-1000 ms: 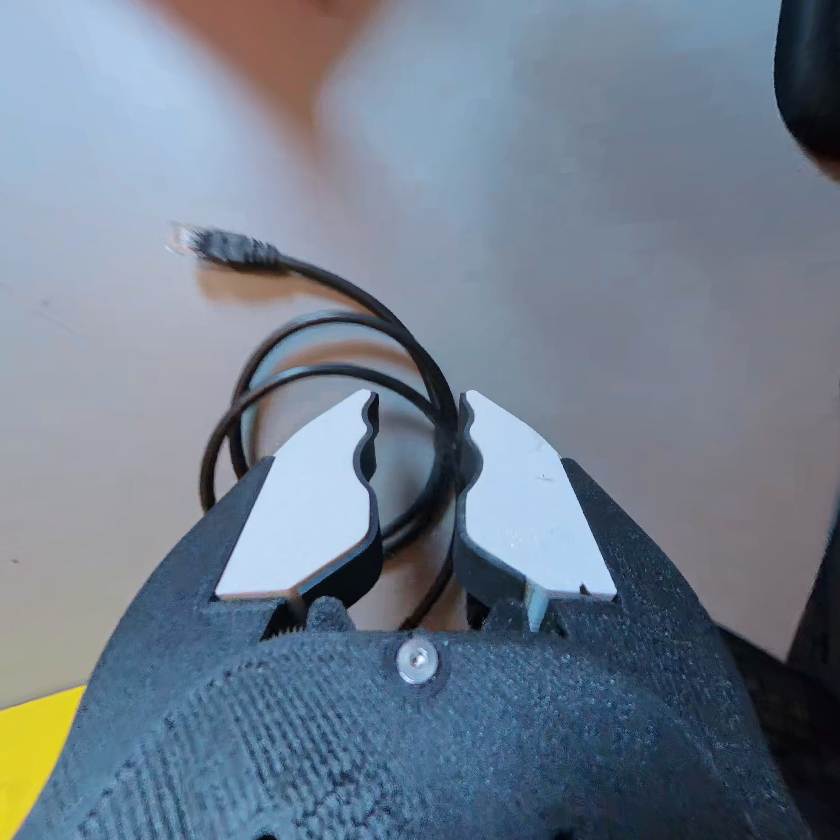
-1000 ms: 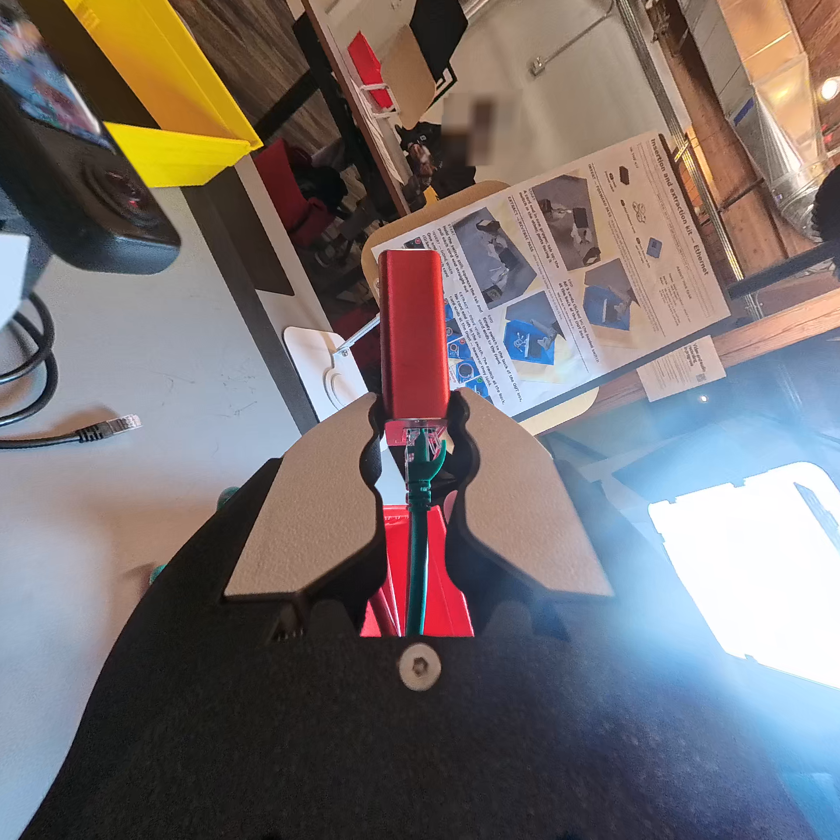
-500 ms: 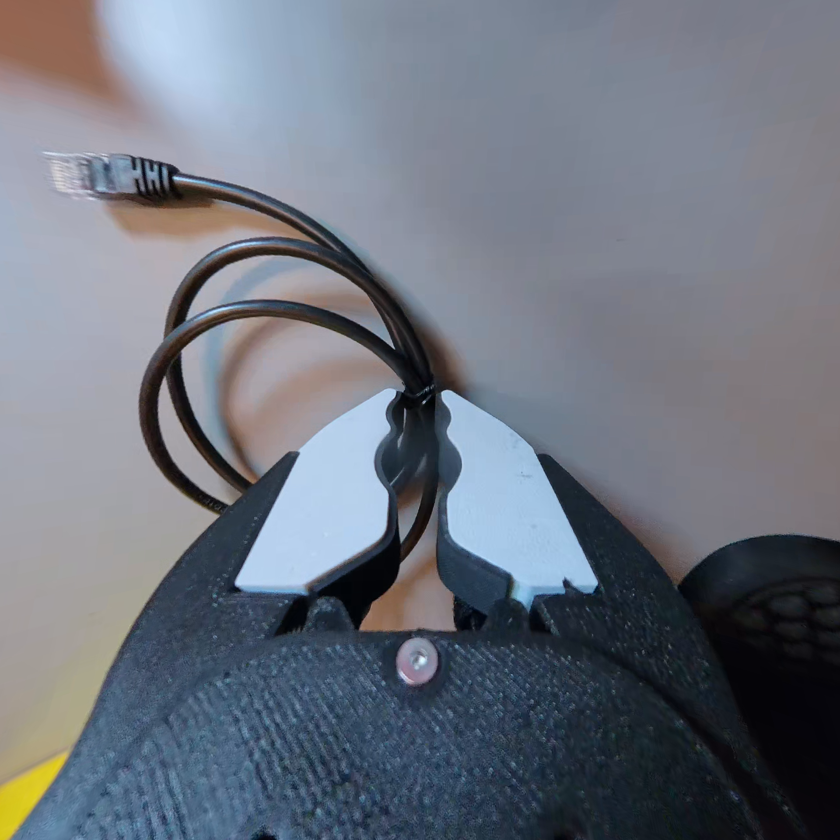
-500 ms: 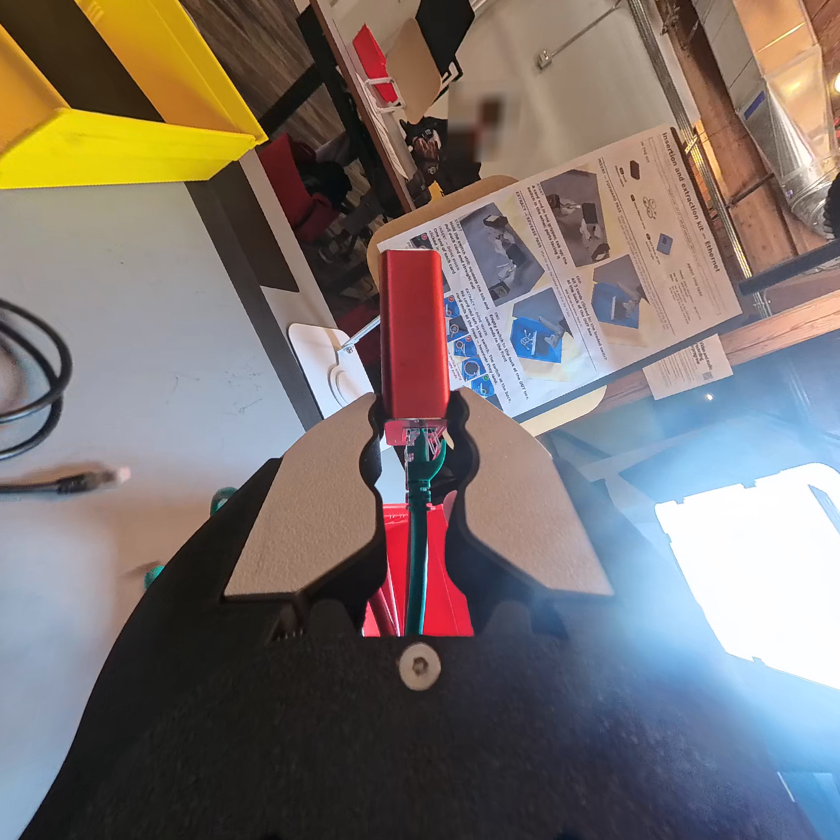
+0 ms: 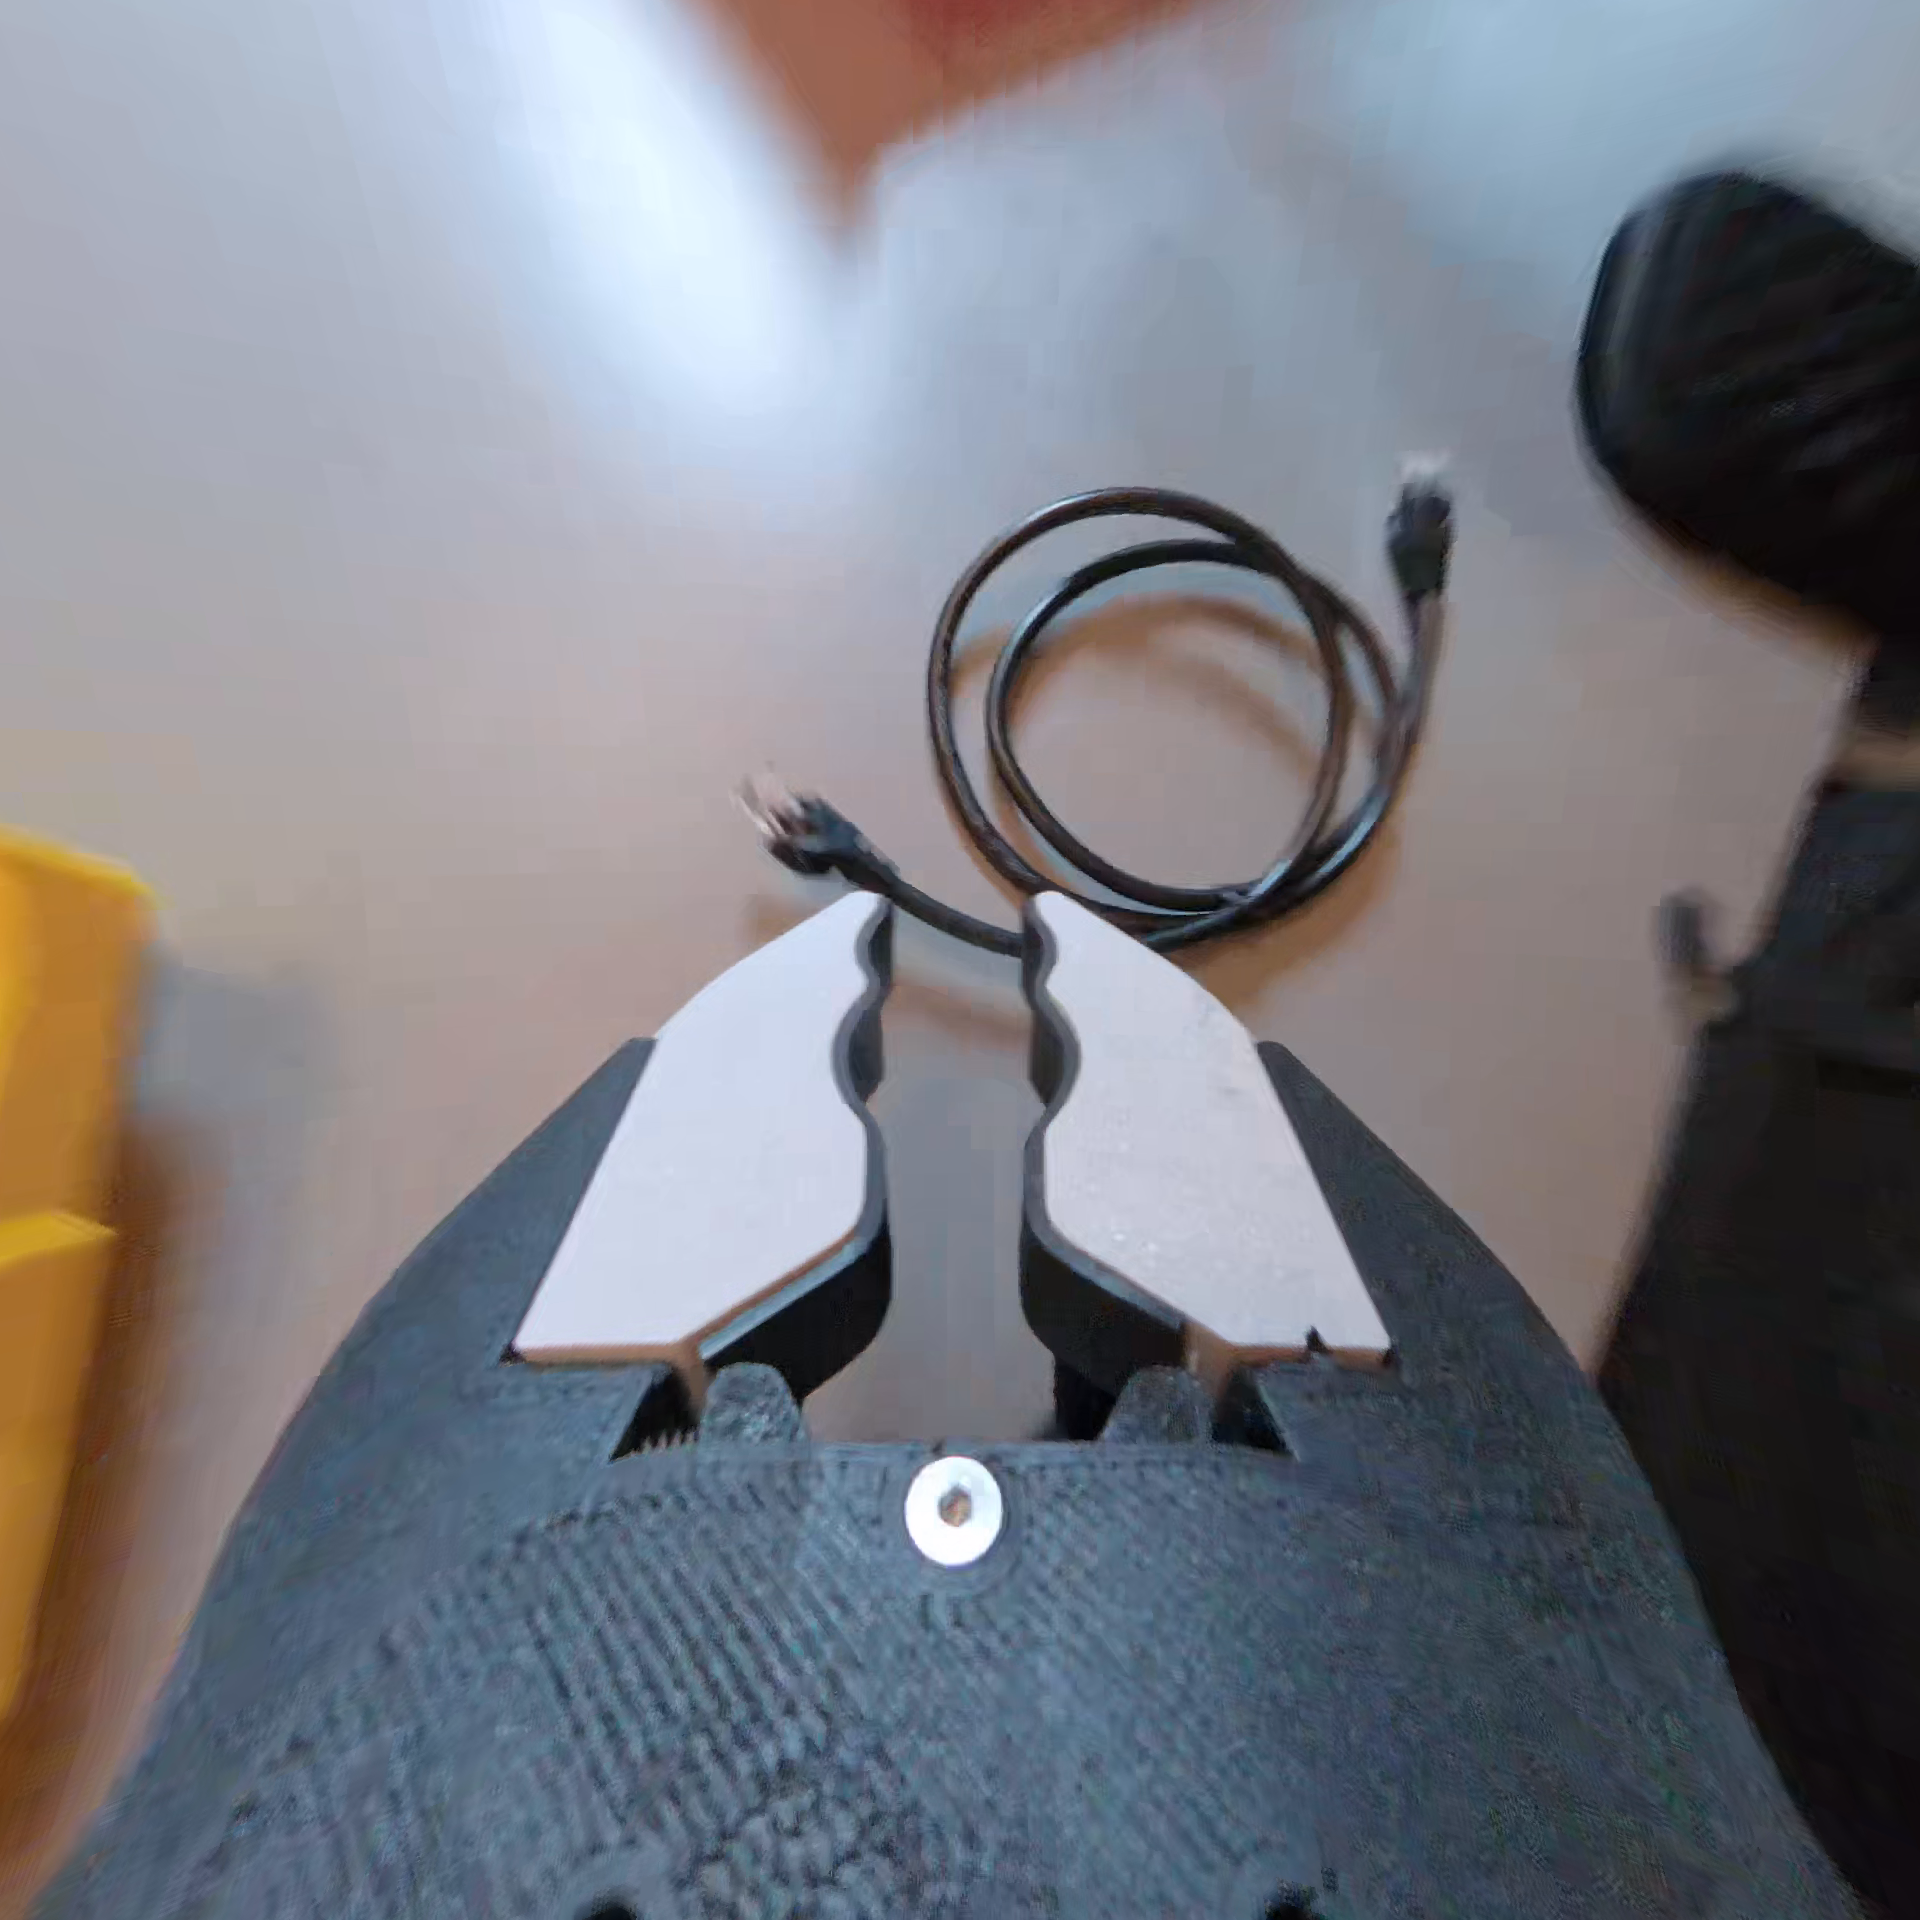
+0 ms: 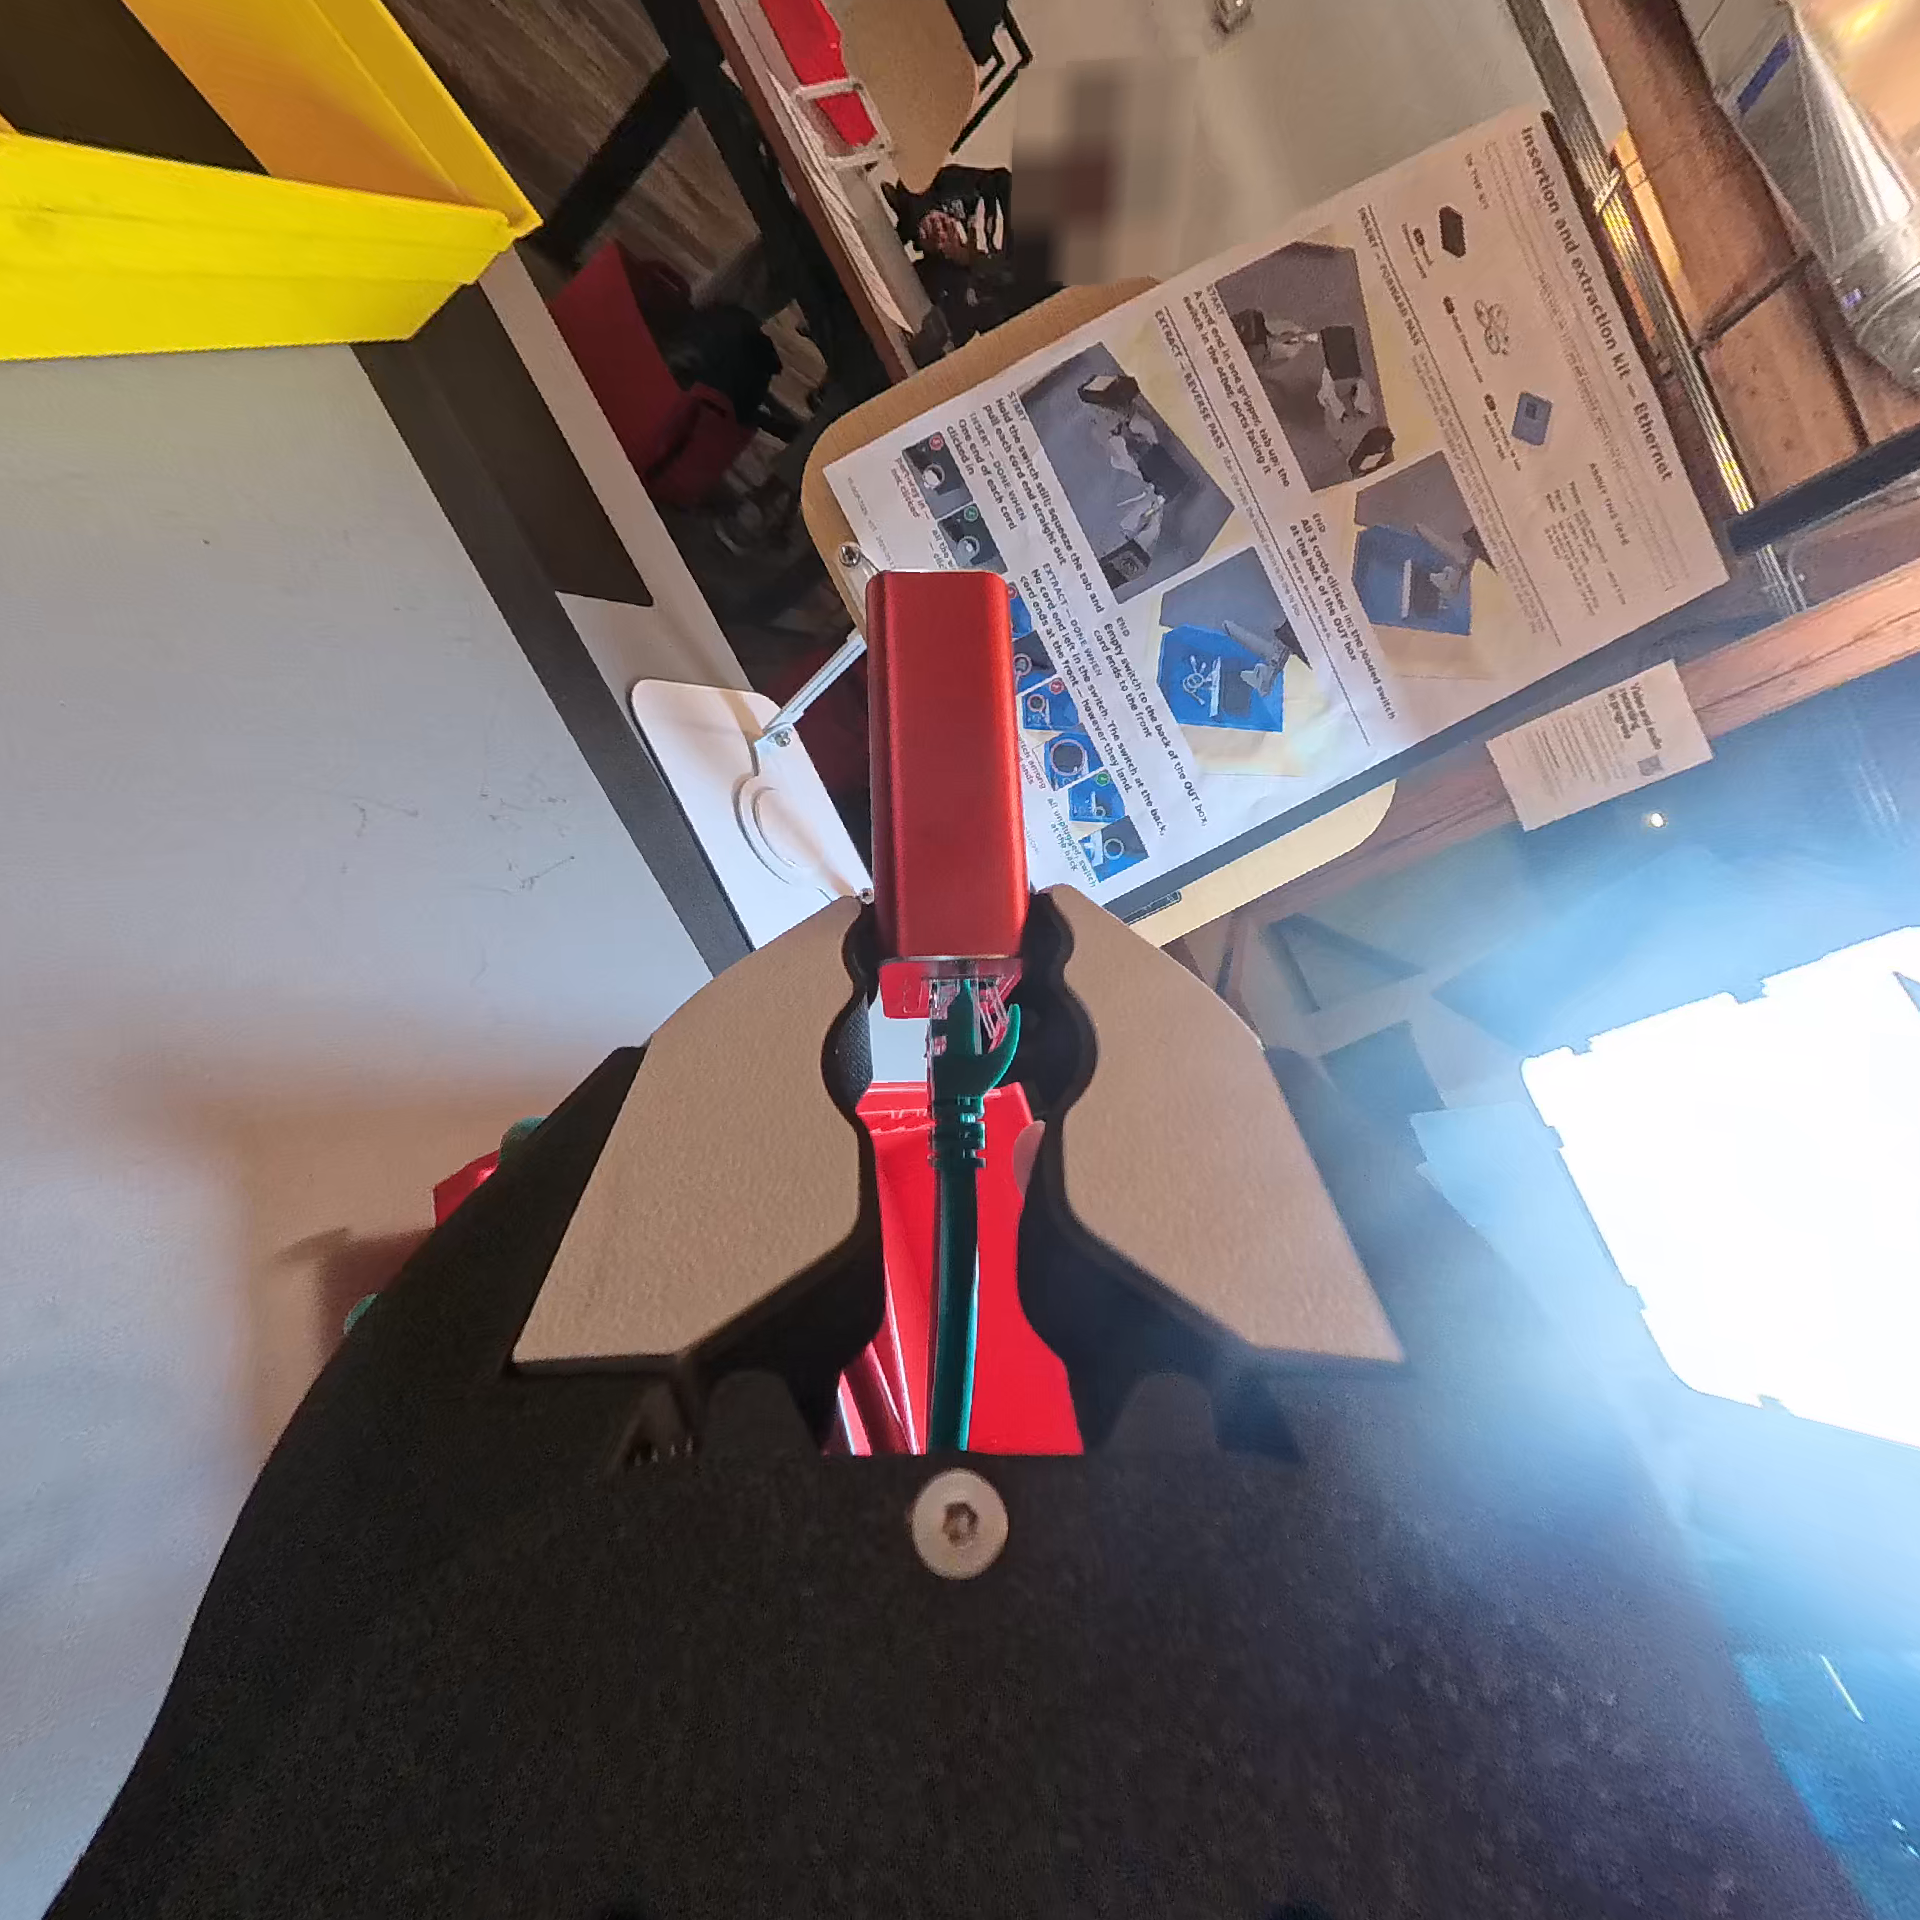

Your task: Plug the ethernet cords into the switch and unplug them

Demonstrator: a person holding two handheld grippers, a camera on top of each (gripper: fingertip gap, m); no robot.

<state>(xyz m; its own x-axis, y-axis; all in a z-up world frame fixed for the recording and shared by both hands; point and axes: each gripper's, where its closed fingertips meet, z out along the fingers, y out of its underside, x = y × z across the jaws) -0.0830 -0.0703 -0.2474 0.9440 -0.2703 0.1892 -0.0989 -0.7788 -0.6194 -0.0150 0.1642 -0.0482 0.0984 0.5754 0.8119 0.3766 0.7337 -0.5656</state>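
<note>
In the left wrist view a black ethernet cord [image 5: 1247, 894] lies coiled on the pale table [image 5: 416, 520], one plug [image 5: 805, 831] just beyond my fingertips, the other plug [image 5: 1418, 520] at the far right. My left gripper [image 5: 956, 914] is open and empty above the cord's near end. In the right wrist view my right gripper [image 6: 951, 914] is shut on a red switch [image 6: 940, 769] and holds it in the air. A green ethernet cord [image 6: 956, 1247] is plugged into the switch's near face and runs back between the fingers.
A yellow bin stands at the table's left edge [image 5: 52, 1039] and also shows in the right wrist view [image 6: 208, 260]. The other gripper's black body [image 5: 1756, 395] is at the right. A red object [image 6: 997, 1351] shows below the right fingers. An instruction poster [image 6: 1299, 520] leans behind the table.
My left gripper was shut on the black cord half a second ago; it has opened, let go and drawn back. The cord now lies on the table. The right gripper still holds the switch.
</note>
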